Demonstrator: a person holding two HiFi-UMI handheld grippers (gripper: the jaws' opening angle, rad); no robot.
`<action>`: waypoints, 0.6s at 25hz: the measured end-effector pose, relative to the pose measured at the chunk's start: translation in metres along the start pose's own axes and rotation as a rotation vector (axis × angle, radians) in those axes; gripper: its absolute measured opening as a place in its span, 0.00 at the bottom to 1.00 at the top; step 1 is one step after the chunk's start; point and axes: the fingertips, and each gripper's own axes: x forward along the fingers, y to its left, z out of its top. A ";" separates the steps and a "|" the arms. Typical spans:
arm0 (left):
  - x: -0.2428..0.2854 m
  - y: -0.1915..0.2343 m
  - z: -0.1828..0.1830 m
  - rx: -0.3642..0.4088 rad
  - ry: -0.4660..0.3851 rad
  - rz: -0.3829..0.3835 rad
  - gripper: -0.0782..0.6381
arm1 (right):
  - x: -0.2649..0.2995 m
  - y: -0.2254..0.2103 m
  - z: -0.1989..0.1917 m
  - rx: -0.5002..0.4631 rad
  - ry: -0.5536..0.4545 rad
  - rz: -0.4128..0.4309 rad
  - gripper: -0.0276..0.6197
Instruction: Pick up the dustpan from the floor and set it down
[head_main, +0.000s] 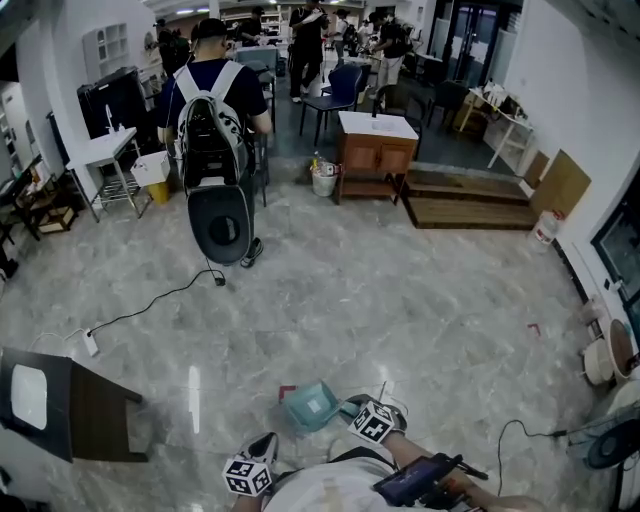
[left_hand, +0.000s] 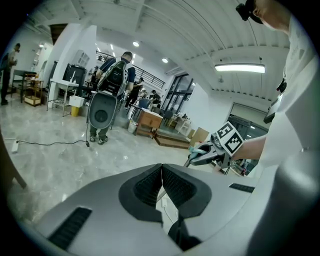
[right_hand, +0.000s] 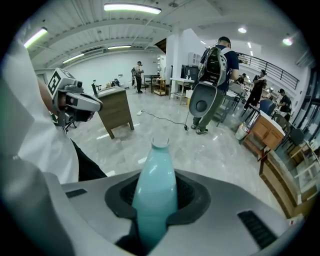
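The teal dustpan (head_main: 312, 405) hangs low over the marble floor just in front of me, pan end toward the left. My right gripper (head_main: 352, 408) is shut on its teal handle (right_hand: 155, 180), which sticks out between the dark pads in the right gripper view. My left gripper (head_main: 262, 452) is lower left of the dustpan, apart from it. In the left gripper view its jaws (left_hand: 162, 187) are shut with nothing between them, and the right gripper (left_hand: 220, 147) with the teal handle shows beyond.
A person with a backpack (head_main: 215, 120) stands at the far left. A wooden cabinet (head_main: 375, 150) and a low wooden platform (head_main: 470, 205) lie behind. A dark wooden stand (head_main: 80, 410) is at my left, with a cable and power strip (head_main: 90, 343) on the floor.
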 end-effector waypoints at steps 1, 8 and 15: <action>0.005 -0.004 0.001 0.006 0.007 -0.005 0.13 | 0.002 -0.004 -0.002 0.001 0.003 0.001 0.20; 0.043 -0.035 0.008 0.074 0.064 -0.062 0.13 | 0.020 -0.025 -0.024 -0.017 0.018 0.034 0.20; 0.059 -0.058 0.000 0.078 0.107 -0.069 0.13 | 0.047 -0.033 -0.045 -0.041 0.054 0.061 0.20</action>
